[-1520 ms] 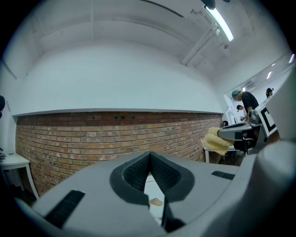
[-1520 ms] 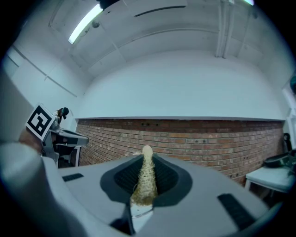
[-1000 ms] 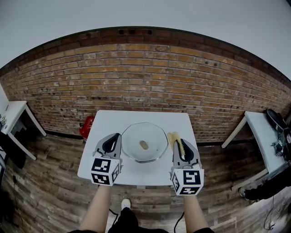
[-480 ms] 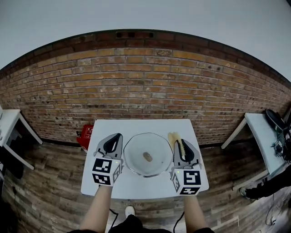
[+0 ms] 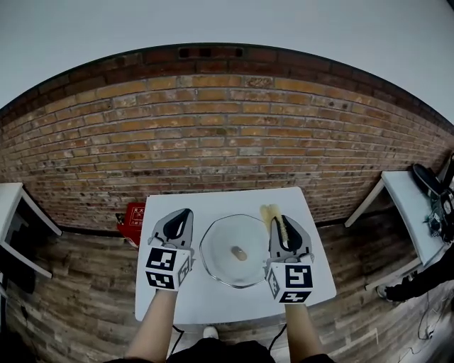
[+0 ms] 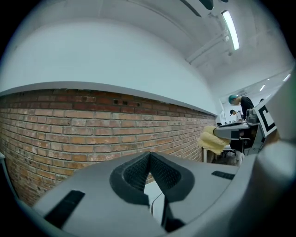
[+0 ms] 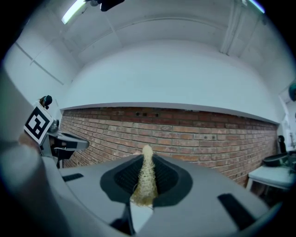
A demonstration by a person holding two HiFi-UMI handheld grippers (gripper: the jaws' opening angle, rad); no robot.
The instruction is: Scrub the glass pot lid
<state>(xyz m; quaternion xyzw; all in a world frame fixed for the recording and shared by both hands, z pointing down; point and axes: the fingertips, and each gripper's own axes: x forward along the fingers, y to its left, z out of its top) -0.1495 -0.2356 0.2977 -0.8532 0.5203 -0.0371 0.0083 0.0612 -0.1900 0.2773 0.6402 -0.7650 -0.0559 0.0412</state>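
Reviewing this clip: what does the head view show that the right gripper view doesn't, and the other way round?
Only the head view shows the glass pot lid lying on the white table, and a red object on the floor beside it. Only the right gripper view shows, close up, the jaws of the right hand-held gripper closed on the yellow scrubber, plus a ceiling light. Both show the brick wall, the yellow scrubber and the left hand-held gripper.
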